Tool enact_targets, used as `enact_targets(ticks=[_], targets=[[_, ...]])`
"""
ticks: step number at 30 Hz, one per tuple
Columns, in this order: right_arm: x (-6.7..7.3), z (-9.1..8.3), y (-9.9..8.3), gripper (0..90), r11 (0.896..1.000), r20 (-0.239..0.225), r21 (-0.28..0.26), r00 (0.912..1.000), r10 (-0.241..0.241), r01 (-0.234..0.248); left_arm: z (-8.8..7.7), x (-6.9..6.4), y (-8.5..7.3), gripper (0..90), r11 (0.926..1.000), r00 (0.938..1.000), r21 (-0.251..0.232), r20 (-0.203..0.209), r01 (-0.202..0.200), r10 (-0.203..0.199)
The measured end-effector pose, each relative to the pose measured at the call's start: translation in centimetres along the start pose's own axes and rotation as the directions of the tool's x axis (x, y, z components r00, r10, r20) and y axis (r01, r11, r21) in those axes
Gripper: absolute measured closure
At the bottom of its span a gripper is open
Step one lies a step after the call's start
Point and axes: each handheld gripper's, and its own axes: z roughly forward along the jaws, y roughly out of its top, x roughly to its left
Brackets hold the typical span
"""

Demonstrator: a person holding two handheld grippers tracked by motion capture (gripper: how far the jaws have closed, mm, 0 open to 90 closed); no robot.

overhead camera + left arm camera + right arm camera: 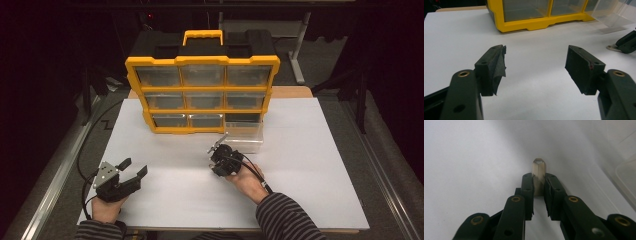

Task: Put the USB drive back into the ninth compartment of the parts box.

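Note:
My right gripper [539, 180] is shut on a small pale translucent piece [538, 167] whose pointed end sticks out past the fingertips, just above the white tabletop. From above, the right gripper [216, 150] sits in front of a clear drawer [245, 134] that stands on the table outside the organizer. At the front left, my left gripper [134, 167] rests with its jaws wide apart and nothing between them; in its own view the left gripper [536, 62] faces bare tabletop.
A yellow and black organizer [202, 90] with clear drawers stands at the back centre; its bottom right slot [243, 118] is vacant. The white table board [310, 180] spreads around both hands. Dark floor and metal rails flank the table.

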Motion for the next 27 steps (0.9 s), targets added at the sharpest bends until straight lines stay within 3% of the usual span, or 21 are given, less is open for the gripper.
enact_targets(ticks=[11, 27], targets=[[0.2, -0.3, -0.1, 79.8, 0.999, 0.013, -0.019, 0.9992, -0.038, 0.038, -0.1, 0.1, -0.1, 32.9, 1.0, 1.0, 0.001, 0.006, 0.002, -0.002], [-0.3, -3.3, -2.7, 79.8, 0.996, -0.014, -0.093, 0.9998, -0.014, 0.013, -0.1, 0.1, -0.1, 32.9, 0.9999, 1.0, 0.005, 0.002, 0.009, -0.009]])
